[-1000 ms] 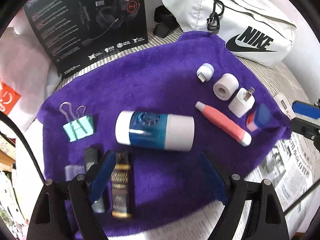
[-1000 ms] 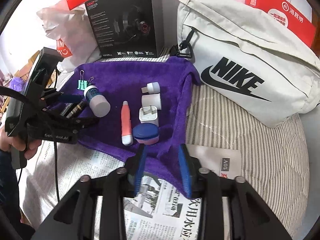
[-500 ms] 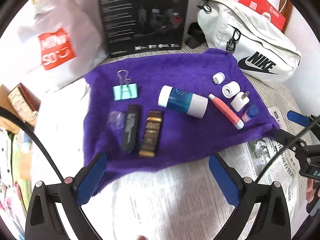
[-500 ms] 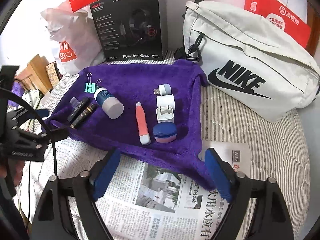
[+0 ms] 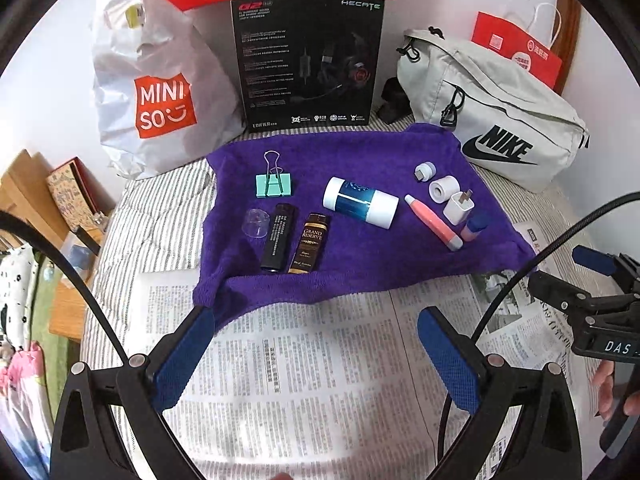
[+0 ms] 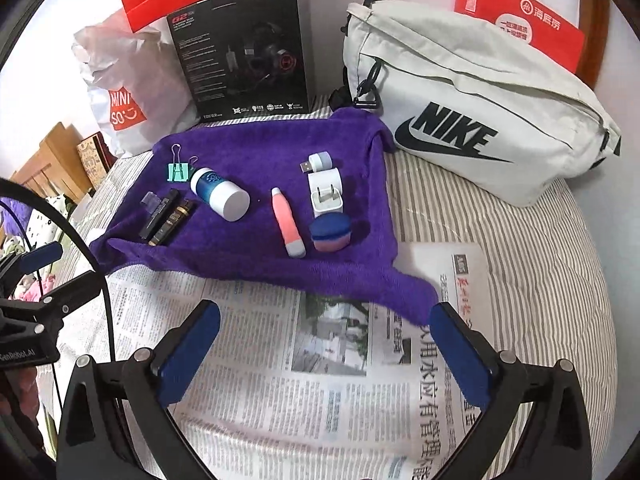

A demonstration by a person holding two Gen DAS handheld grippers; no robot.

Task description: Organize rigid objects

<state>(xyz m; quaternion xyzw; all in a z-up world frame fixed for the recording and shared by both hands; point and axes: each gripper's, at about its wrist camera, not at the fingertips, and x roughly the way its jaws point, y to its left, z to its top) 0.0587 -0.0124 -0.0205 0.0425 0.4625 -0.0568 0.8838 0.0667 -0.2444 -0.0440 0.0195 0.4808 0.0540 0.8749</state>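
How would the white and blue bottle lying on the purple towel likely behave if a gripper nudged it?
The bottle is a smooth cylinder lying on its side, so it would probably roll if pushed across its length. The soft towel may slow it. Its rigid-looking plastic should hold shape under the pads, though its smooth surface might slip.

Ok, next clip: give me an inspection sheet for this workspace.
Surface: purple towel over newspaper on striped bedding.
Job's things: binder clip, clear cap, black tube, brown tube, blue bottle, pink pen, charger, all on the towel.
Clutter: nothing seen.
Grippers: left gripper open, empty; right gripper jaws opening, empty.
Cables: black cable by the right gripper.
Surroundings: headset box, white bag, shopping bag.
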